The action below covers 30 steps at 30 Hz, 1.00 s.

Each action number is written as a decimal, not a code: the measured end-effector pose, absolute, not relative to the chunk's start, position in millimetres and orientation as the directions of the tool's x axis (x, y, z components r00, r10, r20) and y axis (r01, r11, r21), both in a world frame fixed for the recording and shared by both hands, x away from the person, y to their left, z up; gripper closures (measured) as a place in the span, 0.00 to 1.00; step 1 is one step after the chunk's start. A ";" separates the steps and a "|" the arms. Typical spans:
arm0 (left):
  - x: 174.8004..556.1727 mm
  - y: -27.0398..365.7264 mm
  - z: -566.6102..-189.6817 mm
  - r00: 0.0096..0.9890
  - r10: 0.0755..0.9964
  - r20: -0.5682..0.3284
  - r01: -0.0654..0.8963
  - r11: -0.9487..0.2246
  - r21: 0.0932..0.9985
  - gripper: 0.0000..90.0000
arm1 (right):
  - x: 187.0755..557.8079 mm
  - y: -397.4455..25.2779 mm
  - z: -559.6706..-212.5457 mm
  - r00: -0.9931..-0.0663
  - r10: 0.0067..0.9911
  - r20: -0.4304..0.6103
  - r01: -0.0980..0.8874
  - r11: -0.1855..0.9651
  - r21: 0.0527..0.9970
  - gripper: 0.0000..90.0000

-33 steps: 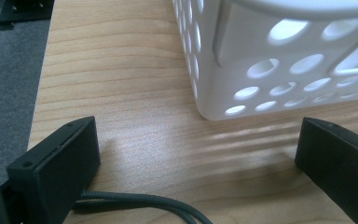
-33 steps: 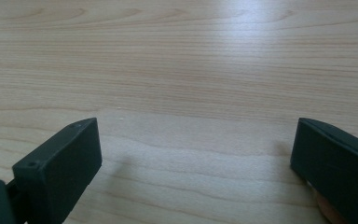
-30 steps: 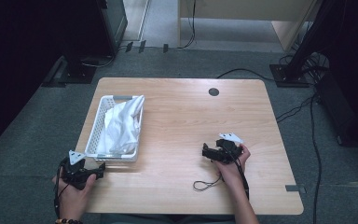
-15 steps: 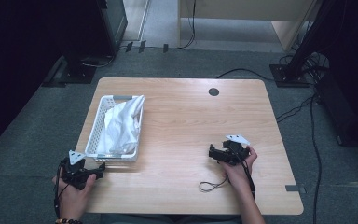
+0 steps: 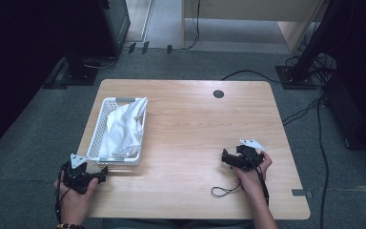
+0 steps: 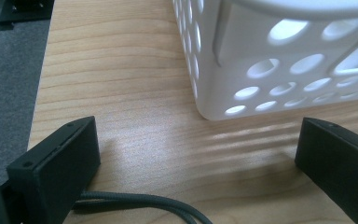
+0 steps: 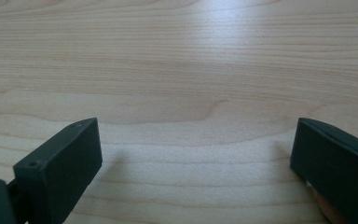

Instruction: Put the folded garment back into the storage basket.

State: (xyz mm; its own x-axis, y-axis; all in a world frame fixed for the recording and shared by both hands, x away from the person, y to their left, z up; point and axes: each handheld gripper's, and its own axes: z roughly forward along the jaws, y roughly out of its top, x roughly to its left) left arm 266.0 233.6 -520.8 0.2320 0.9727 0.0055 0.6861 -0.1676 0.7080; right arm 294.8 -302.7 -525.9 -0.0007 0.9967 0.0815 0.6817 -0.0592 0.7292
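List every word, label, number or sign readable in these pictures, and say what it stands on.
None can be read: the white perforated basket, the white cloth in it, the wooden table, the left gripper and the right gripper carry no legible text.

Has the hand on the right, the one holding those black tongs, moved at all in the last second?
Yes. The right tongs have slid toward the table's near edge and slightly rightward, away from the dark hole.

Light wood-grain table [image 5: 190, 119], round dark grommet [image 5: 218, 94] near far edge. Grey carpet floor [image 5: 38, 138] around it. Black cables [image 5: 310, 114] on floor at right. Pale wooden furniture [image 5: 248, 14] at far side; far-left corner dark, possibly a cabinet.
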 end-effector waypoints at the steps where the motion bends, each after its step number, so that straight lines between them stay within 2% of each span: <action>1: 266.0 233.6 -520.8 0.232 0.973 0.006 0.686 -0.168 0.708 0.00 | 294.3 -304.3 -526.0 -0.001 0.997 0.078 0.682 -0.056 0.729 0.01; 30: 265.9 233.6 -520.8 0.232 0.973 0.006 0.686 -0.168 0.708 0.00 | 278.7 -337.2 -527.1 0.025 0.999 0.021 0.695 -0.033 0.718 0.01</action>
